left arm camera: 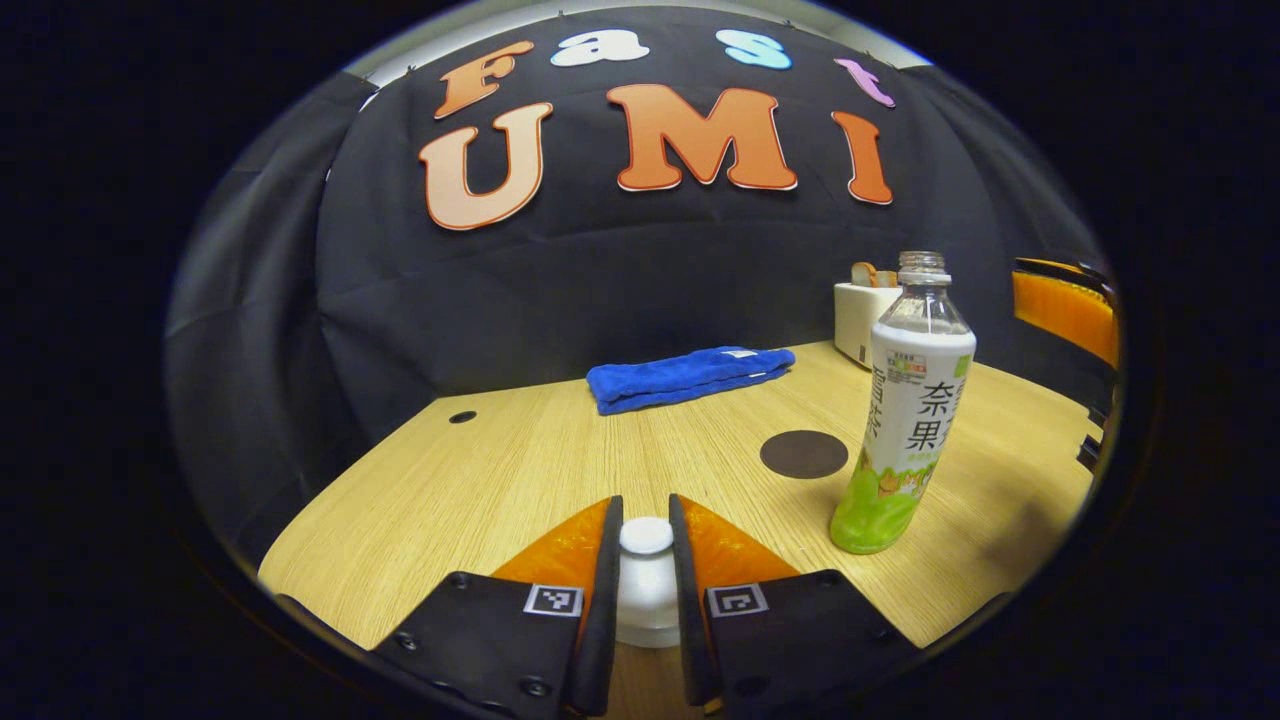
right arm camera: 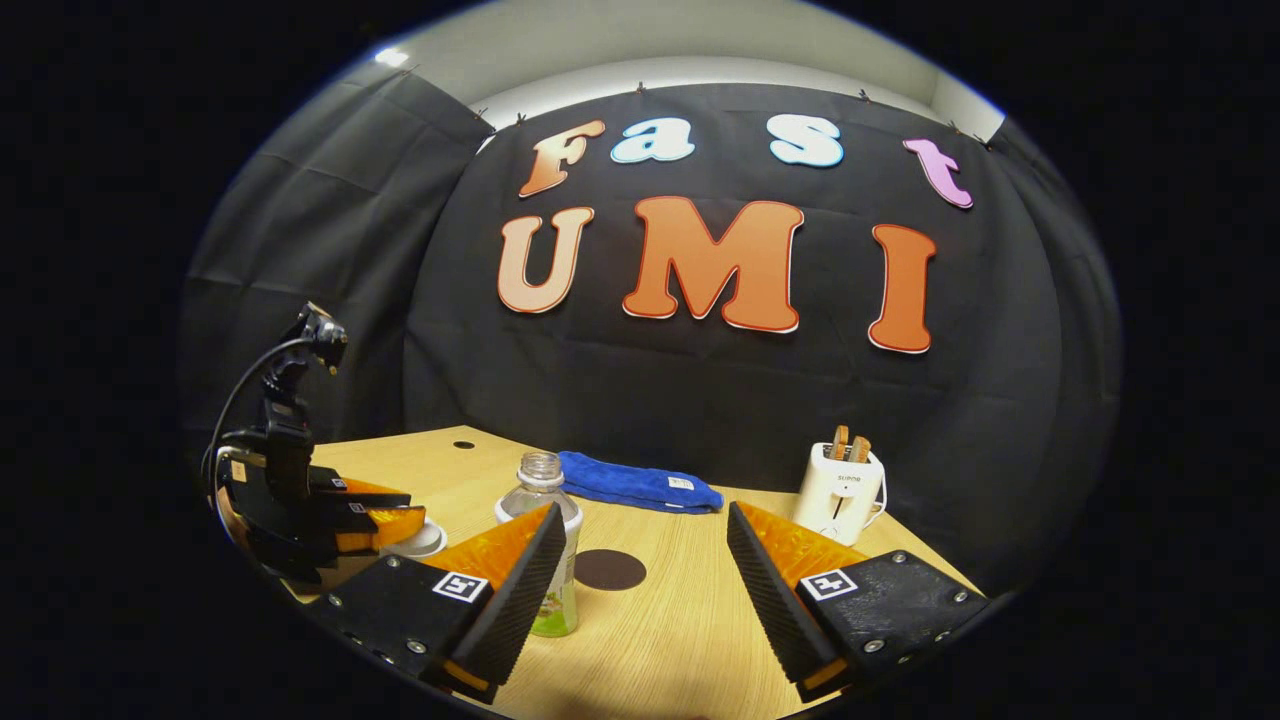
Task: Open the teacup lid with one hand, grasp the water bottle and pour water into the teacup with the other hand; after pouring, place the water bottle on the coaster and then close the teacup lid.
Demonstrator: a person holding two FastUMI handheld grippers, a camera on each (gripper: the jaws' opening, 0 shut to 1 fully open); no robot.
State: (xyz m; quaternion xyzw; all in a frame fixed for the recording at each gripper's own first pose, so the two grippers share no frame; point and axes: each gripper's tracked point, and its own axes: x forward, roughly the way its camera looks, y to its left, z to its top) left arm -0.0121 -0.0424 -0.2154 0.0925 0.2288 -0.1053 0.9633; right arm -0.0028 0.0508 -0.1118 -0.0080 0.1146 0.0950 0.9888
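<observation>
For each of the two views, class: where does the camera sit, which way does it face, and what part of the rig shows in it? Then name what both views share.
Left gripper view: rides the left gripper, low over the table, facing the back wall; its own fingers close on the white lid knob.
Right gripper view: rides the right gripper, higher, facing the same wall; its own open fingers at the bottom, the left gripper at far left.
Shared: bottle, coaster, towel, toaster.
</observation>
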